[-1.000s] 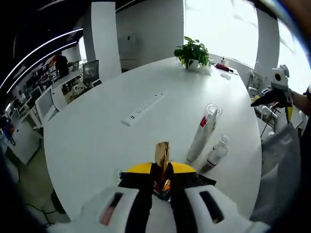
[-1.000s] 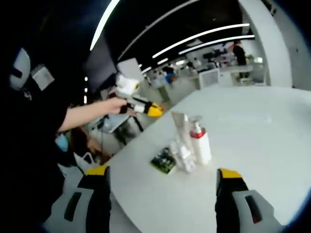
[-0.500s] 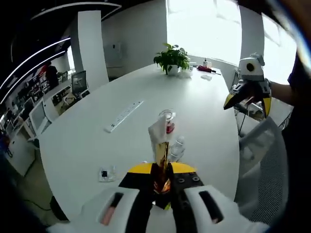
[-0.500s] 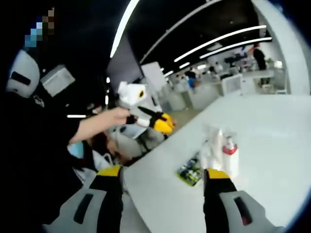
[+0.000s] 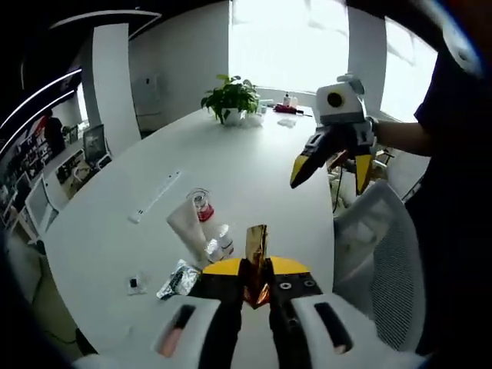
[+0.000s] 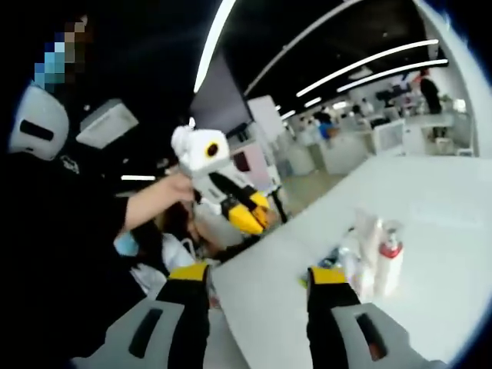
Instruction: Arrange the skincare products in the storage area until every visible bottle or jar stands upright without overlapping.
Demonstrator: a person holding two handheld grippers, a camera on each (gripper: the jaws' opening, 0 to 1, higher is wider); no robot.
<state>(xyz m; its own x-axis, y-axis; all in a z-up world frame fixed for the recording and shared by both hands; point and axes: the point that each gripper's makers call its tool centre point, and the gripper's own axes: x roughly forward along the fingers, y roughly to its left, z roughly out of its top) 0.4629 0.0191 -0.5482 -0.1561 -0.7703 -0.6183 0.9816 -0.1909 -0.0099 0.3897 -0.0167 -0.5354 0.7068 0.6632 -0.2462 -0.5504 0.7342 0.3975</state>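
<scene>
Fingers over the table [image 5: 254,154].
Left gripper [image 5: 256,286] pinched a gold sachet [image 5: 255,254]; right gripper [image 6: 257,280] gaped empty, bottles [image 6: 382,265] just beyond its right finger.

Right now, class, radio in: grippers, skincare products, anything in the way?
Left gripper shut on gold sachet, off the table. Right gripper open, holding nothing. Red-capped bottle and tube clustered on white table. Nothing blocking.

Table [image 5: 254,165] smooth white, satin sheen; sachet [image 5: 256,254] shiny gold foil; tube [image 5: 187,225] seemingly matt white plastic.
</scene>
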